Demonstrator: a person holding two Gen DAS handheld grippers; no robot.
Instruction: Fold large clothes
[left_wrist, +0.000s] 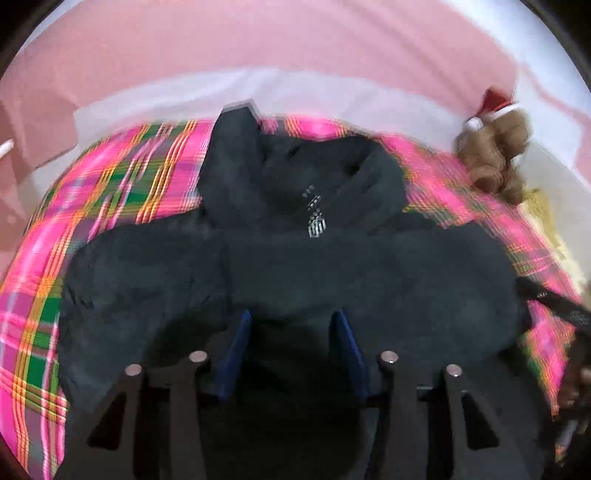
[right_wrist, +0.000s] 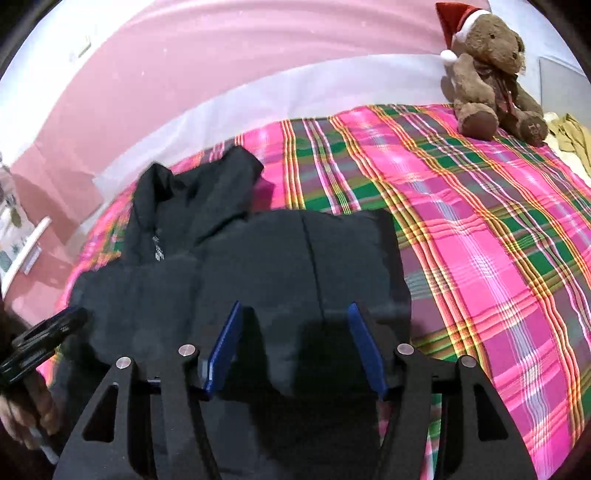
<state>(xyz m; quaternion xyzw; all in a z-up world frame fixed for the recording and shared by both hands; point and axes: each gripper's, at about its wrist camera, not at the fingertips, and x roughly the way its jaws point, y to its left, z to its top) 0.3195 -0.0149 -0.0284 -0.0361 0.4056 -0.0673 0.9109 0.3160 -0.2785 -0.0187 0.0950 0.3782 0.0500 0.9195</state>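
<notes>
— Hoodie (right_wrist: 236, 266), black, where is it?
— Spread on the plaid blanket (right_wrist: 480, 229), hood toward the pink wall (right_wrist: 184, 66).
— And the jaws?
— Left gripper (left_wrist: 291, 317) and right gripper (right_wrist: 293, 310) both hang parted above the cloth, gripping nothing.

Black fingers (right_wrist: 364, 345), blue pads (right_wrist: 225, 350)
</notes>
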